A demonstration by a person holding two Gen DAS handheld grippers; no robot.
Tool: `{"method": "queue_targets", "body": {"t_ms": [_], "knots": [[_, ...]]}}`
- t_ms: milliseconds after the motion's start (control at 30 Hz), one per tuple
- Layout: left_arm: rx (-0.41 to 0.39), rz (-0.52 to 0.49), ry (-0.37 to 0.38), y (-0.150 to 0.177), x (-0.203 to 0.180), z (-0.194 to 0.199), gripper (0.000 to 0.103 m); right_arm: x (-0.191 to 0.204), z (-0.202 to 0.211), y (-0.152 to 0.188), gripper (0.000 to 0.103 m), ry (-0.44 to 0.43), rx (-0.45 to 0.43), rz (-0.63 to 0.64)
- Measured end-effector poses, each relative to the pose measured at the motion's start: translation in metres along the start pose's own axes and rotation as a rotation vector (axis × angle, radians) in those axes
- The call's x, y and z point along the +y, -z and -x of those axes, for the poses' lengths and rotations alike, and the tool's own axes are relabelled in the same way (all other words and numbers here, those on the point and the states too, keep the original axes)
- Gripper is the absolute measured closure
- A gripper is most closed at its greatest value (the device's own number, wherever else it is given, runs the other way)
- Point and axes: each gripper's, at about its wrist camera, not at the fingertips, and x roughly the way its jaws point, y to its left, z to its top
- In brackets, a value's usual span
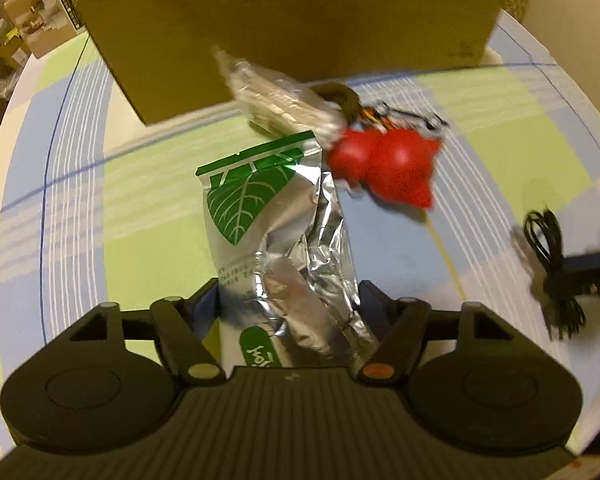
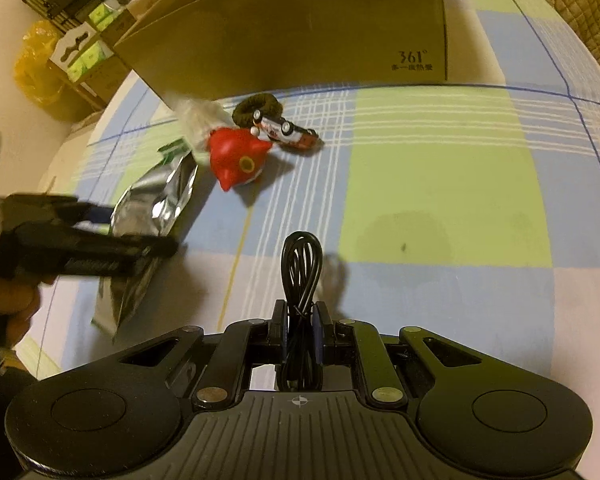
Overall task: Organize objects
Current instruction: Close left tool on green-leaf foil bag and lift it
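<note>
My left gripper (image 1: pixel 288 300) is shut on a silver foil pouch (image 1: pixel 284 232) with a green leaf print; it also shows in the right wrist view (image 2: pixel 156 204) with the left gripper (image 2: pixel 100 248) clamped on it. My right gripper (image 2: pixel 302 316) is shut on a coiled black cable (image 2: pixel 300 264), seen at the right edge of the left wrist view (image 1: pixel 552 256). A red toy (image 2: pixel 236 156) lies on the checked cloth beside a clear plastic packet (image 2: pixel 198 120), a dark hair tie (image 2: pixel 260 108) and a toy car (image 2: pixel 286 130).
A large cardboard box (image 2: pixel 300 28) stands at the back of the table on the blue, green and white checked cloth (image 2: pixel 440 184). More boxes and a yellow bag (image 2: pixel 36 68) sit off the table to the left.
</note>
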Motion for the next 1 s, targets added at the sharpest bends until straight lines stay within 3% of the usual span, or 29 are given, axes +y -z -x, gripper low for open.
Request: {"method": "queue_targets", "body": {"t_ms": [100,167,233,500,567,800,1000], "knots": [[0.002,-0.004,0.039,0.02,-0.009,0.016,0.046,0.001,0.002,0.007,0.094,0.033,0.009,0.001],[0.005,0.007,0.064,0.031,-0.012,0.021,0.044,0.001,0.002,0.011,0.094,0.043,0.012,0.001],[0.005,0.018,0.048,0.037,-0.017,0.021,0.034,0.002,0.001,0.013,0.094,0.043,0.012,-0.002],[0.017,0.017,0.01,0.028,-0.017,0.007,0.015,0.002,0.0,0.018,0.094,0.041,0.0,-0.016],[0.022,0.018,0.019,0.027,-0.015,0.006,0.018,0.002,0.0,0.018,0.094,0.039,-0.001,-0.015],[0.001,-0.006,0.015,0.032,-0.016,0.023,0.053,0.006,-0.002,0.019,0.094,0.048,-0.003,0.004],[-0.007,-0.009,0.0,0.036,-0.018,0.019,0.05,0.012,-0.008,0.018,0.094,0.076,0.005,0.04]]}}
